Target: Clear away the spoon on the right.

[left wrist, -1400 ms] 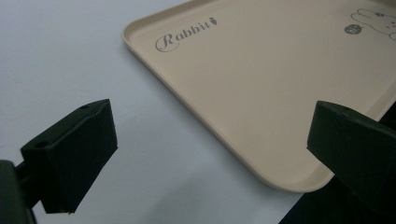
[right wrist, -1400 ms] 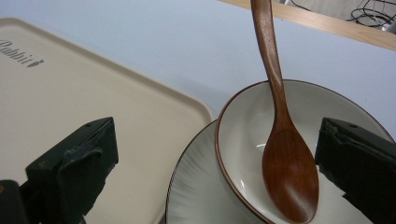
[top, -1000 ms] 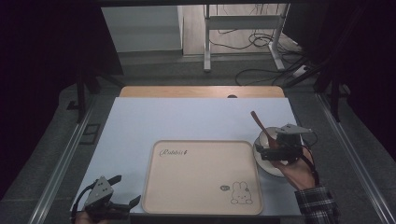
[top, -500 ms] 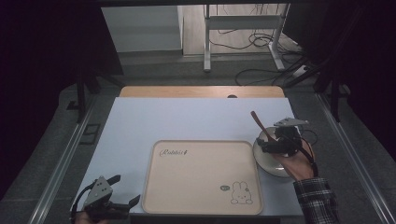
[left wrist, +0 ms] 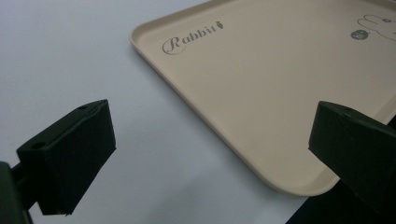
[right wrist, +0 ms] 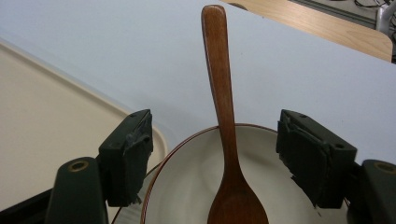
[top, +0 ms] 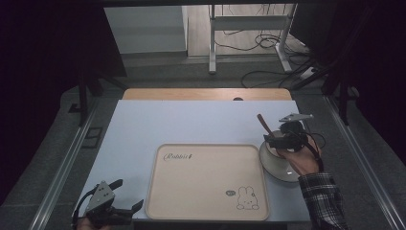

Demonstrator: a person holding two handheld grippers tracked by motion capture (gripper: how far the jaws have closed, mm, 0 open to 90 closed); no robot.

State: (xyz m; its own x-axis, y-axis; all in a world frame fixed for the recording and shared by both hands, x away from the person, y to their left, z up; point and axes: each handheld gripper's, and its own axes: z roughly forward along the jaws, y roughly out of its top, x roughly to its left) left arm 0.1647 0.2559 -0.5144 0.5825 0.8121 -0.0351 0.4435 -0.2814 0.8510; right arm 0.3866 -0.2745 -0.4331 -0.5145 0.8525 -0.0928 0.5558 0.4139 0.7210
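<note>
Between the right claw's jaws stands the spoon, its handle running straight ahead and its scoop down in the bowl just below. Those jaws have just been closing, yet both pads sit clear of the wood. Left claw gapes wide, gripping nothing, tray ahead.

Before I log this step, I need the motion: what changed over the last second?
The right claw crept further along the bowl, toward the spoon handle; its jaws have just been closing around the handle, not yet touching. Left claw, tray and bowl stayed put.
</note>
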